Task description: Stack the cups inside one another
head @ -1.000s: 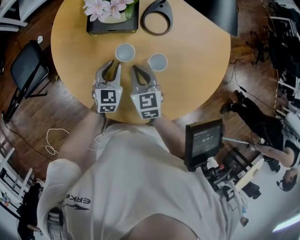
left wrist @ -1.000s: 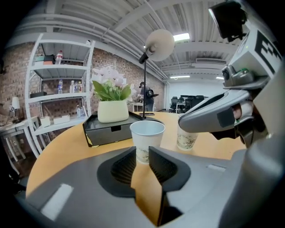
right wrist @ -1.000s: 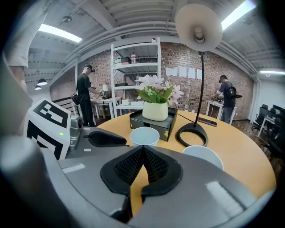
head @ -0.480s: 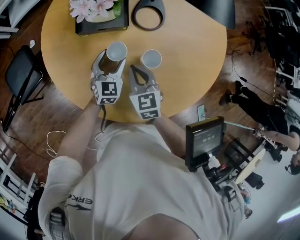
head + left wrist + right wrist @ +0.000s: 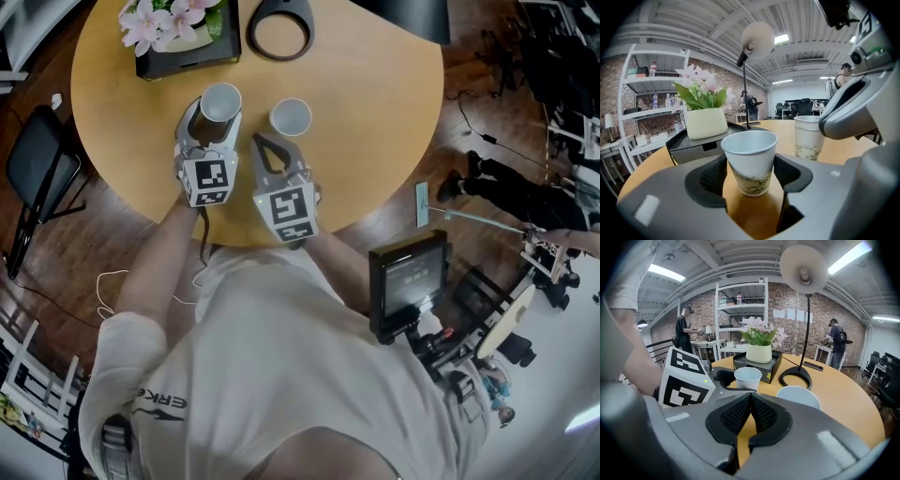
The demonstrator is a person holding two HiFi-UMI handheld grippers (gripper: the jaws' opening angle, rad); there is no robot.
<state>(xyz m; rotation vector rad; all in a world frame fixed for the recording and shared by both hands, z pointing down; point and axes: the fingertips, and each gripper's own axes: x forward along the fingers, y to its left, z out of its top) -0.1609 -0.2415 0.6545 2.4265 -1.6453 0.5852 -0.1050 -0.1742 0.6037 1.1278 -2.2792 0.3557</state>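
Clearly upright, paper cup (image 5: pixel 750 157) on the round surface (image 5: pixel 375 112), mouth up, long axis vertical, between the jaws of the left gripper (image 5: pixel 214 124), jaws just been opening, released, gaps beside both pads shown only in the left gripper view, second cup (image 5: pixel 290 116) at its 3 o'clock, right gripper (image 5: pixel 750 404) jaws clenched, empty.

Legible lettering: one item. "ERKE", in dark print, on the person's white shirt (image 5: pixel 155 405), well below the table (image 5: pixel 375 112) in the head view.

Monitor screen (image 5: pixel 410 281), just off the table's lower right edge: characters present, too small to read.

Marker cube (image 5: pixel 207 181) and second marker cube (image 5: pixel 285 211), over the table's near edge: black-and-white square codes only.

Cup (image 5: pixel 752 161) on the table: plant print only.
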